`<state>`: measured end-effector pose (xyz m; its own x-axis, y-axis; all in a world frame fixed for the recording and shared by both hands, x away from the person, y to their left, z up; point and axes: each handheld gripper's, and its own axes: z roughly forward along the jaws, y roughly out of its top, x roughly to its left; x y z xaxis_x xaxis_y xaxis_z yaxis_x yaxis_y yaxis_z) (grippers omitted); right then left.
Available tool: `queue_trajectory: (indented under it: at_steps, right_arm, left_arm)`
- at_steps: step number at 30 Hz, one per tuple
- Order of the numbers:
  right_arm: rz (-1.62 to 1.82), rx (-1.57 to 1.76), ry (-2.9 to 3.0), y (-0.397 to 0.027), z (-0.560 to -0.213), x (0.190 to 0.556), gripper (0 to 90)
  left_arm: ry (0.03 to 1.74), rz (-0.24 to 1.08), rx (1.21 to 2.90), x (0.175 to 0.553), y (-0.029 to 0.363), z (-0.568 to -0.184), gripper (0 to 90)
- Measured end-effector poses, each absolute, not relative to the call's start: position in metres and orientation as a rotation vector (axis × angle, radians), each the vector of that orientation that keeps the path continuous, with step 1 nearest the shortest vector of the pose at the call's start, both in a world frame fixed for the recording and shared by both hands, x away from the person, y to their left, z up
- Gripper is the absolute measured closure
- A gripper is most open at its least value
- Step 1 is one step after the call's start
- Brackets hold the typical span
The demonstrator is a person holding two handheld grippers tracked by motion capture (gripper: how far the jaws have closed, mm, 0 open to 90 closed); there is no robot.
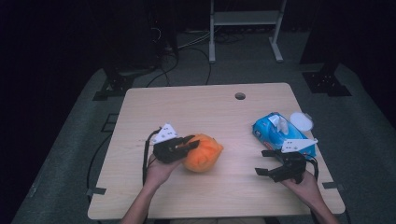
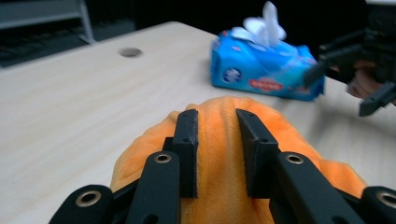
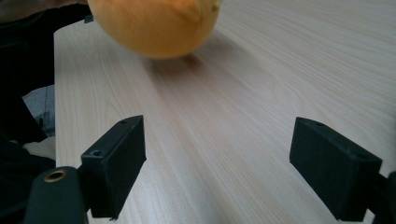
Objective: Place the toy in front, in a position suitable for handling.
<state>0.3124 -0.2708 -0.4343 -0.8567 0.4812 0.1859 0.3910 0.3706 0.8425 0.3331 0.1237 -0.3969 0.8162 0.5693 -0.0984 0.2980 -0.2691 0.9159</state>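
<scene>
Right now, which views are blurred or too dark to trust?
High view: table lit, surroundings nearly black. Left gripper view: orange plush toy sharp, wipes pack and far gripper soft. Right gripper view: the toy at the top blurred, wood grain crisp.

Item count for the work surface: one table (image 1: 219,186), light wood, with one round hole (image 1: 240,96) through its top at the far edge. One orange plush toy (image 1: 203,152), pinched between the jaws of the left gripper (image 1: 187,143). One blue wipes pack (image 1: 275,133), located just beyond the right gripper (image 1: 268,163), with one white wipe (image 2: 267,21) protruding from its top. One round translucent lid (image 1: 301,121), just beside the far end of that pack. Two grippers, one per hand; each carries two black jaws, one grey three-cornered plate and one cable. Two hands and two forearms.
</scene>
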Motion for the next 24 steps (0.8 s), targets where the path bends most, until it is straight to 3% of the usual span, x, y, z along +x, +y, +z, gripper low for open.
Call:
queue_trajectory:
  at_steps: [12,24]
  right_arm:
    - [1.533,0.747,2.522,-0.257,-0.429,0.308,17.2]
    - [1.546,0.637,2.543,-0.23,-0.419,0.308,30.0]
  left_arm:
    - [0.642,0.292,1.892,0.324,0.088,-0.419,71.4]
    - [0.655,0.314,1.912,0.311,0.073,-0.42,69.3]
